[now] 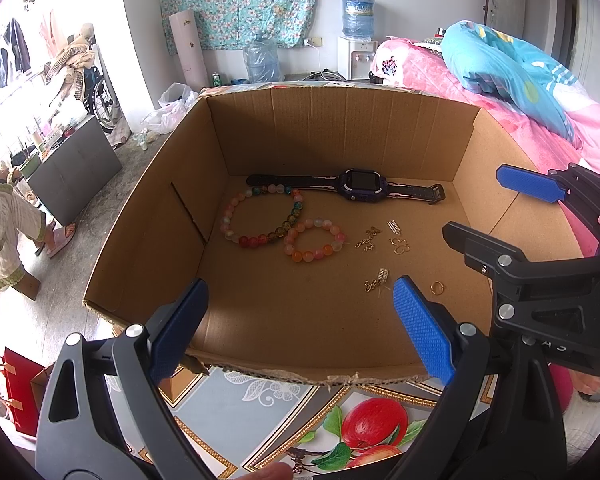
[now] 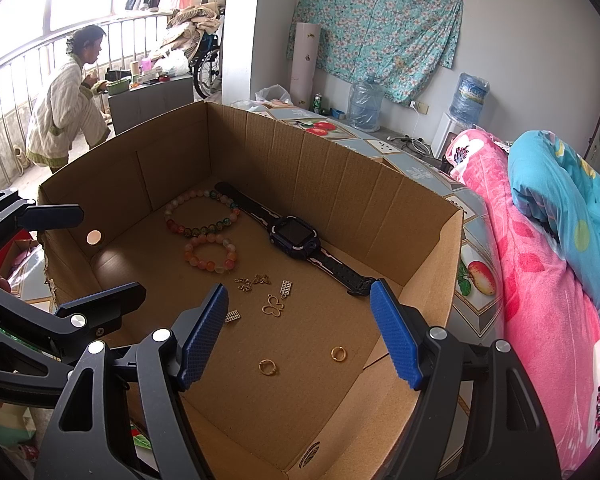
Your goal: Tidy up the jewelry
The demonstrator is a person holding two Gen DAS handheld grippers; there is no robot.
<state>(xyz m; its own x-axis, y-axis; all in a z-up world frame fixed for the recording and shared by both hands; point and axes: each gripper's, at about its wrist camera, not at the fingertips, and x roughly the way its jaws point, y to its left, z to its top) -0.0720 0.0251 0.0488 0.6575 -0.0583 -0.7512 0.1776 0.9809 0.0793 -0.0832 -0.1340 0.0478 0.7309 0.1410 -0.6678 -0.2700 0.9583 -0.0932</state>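
Note:
An open cardboard box (image 1: 340,128) (image 2: 420,240) holds the jewelry. On its floor lie a dark blue watch (image 1: 360,186) (image 2: 296,238), a large multicoloured bead bracelet (image 1: 260,216) (image 2: 200,214), a small pink-orange bead bracelet (image 1: 314,240) (image 2: 211,253), several small gold charms (image 1: 380,240) (image 2: 274,306) and two gold rings (image 2: 268,367) (image 2: 339,353). My left gripper (image 1: 300,332) is open and empty over the box's near edge. My right gripper (image 2: 300,328) is open and empty above the rings; it also shows in the left wrist view (image 1: 488,216).
The box stands on a table with a fruit-patterned cloth (image 1: 300,420). A bed with pink bedding (image 2: 540,280) and a blue pillow (image 2: 560,192) lies to the right. A person (image 2: 68,104) sits far left near a grey cabinet (image 1: 72,168).

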